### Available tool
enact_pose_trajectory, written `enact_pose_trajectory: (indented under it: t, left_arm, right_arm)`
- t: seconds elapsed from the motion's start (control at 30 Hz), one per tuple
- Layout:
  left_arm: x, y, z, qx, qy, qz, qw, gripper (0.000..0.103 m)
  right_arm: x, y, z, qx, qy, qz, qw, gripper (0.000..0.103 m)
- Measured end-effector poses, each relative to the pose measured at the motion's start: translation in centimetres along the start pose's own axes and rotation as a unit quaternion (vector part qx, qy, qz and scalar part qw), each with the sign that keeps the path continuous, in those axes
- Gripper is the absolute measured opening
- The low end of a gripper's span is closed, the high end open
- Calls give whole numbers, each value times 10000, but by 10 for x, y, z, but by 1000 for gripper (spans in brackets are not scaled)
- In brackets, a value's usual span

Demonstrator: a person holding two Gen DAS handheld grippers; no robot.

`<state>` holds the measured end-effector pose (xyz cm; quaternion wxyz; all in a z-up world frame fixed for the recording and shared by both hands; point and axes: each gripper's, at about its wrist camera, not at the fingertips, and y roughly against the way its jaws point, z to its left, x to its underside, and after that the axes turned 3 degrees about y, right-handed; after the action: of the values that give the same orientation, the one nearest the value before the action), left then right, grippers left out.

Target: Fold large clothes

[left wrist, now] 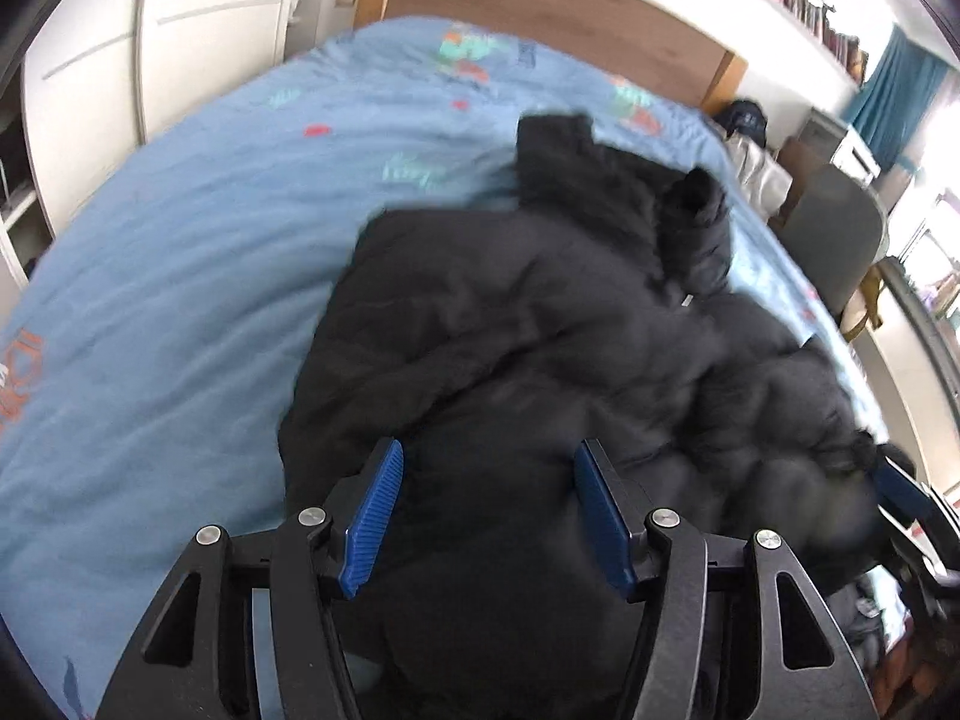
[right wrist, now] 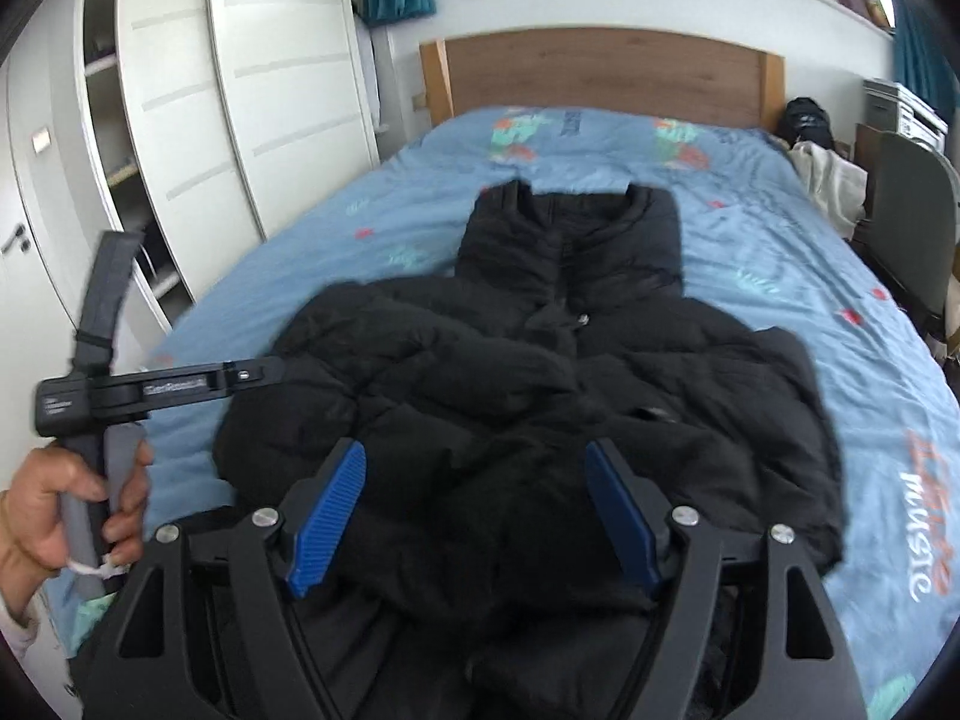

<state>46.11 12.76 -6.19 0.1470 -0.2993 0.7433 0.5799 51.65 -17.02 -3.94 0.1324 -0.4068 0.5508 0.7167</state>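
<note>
Both grippers are hovering over the black jacket (right wrist: 540,372), which is lying on the blue bed cover (right wrist: 810,276) with its collar toward the wooden headboard (right wrist: 600,69). Our left gripper (left wrist: 489,516) is standing released above the jacket's lower part, nothing pressed between its blue pads. Our right gripper (right wrist: 474,516) is also standing wide and empty over the hem. The jacket's long axis is running away from our fingers. Our left hand (right wrist: 66,504) is holding its tool beside the jacket's left side, near the white wardrobe (right wrist: 240,90). Nothing is blocking the way.
</note>
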Motion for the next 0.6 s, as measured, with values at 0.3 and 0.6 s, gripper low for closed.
enact_pose_trajectory:
  t: [0.3,0.6]
  left_arm:
    - [23,-42,1,-89,-127,225,9996,63]
    - [-4,5,-30,-503,-578,-467,9960,64]
  right_arm:
    - [33,-71,-32,84,-162,760,9969,75]
    - [15,-29,-36,121,96,522,9985,75]
